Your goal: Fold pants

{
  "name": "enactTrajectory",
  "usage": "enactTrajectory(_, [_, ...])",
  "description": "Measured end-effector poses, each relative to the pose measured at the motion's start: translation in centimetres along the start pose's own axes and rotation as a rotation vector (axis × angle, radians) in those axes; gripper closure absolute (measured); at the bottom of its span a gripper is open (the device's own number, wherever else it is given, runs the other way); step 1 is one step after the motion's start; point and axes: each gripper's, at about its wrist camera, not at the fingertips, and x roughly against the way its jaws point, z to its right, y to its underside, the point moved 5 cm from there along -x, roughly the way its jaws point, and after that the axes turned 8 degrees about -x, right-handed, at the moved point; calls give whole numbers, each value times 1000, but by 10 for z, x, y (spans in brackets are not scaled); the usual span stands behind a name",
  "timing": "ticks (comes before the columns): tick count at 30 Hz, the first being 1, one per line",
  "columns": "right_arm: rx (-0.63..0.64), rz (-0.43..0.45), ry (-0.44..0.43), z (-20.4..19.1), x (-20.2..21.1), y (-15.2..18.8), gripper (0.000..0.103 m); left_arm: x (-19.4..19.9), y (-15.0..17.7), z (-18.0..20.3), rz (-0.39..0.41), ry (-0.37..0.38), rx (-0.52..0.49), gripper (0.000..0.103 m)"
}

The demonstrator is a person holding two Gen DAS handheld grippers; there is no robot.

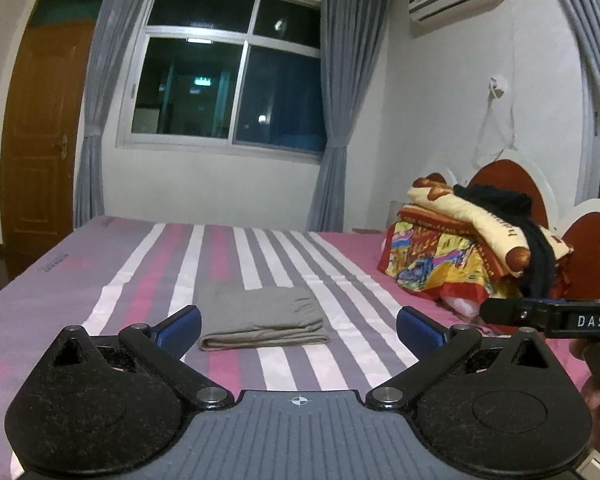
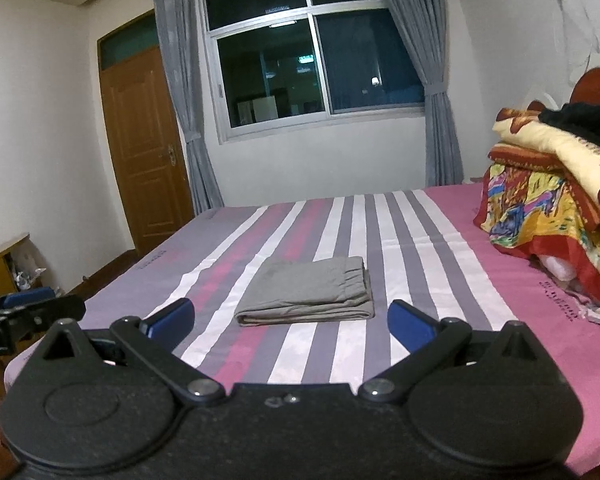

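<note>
Grey pants (image 1: 262, 318) lie folded into a flat rectangle on the striped bed sheet (image 1: 148, 280); they also show in the right wrist view (image 2: 308, 296). My left gripper (image 1: 298, 326) is open and empty, held just short of the pants and above the bed. My right gripper (image 2: 292, 322) is open and empty, also just in front of the pants. The right gripper's side shows at the right edge of the left wrist view (image 1: 552, 316). The left gripper shows at the left edge of the right wrist view (image 2: 28, 312).
A pile of colourful blankets (image 1: 460, 252) with a black garment (image 1: 500, 200) on top sits at the bed's head on the right, against a red and white headboard (image 1: 504, 176). A window with grey curtains (image 1: 332, 100) and a wooden door (image 1: 40, 140) stand beyond the bed.
</note>
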Motion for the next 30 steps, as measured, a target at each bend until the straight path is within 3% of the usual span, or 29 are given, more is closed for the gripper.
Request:
enactTrajectory(10, [97, 38, 21, -29, 56, 33, 0, 67, 17, 21, 45, 20, 3, 0])
enactTrajectory(20, [95, 53, 58, -28, 46, 29, 0, 57, 22, 18, 34, 29, 11, 0])
enactTrajectory(30, [83, 79, 63, -21, 63, 33, 0, 60, 22, 21, 46, 32, 15, 0])
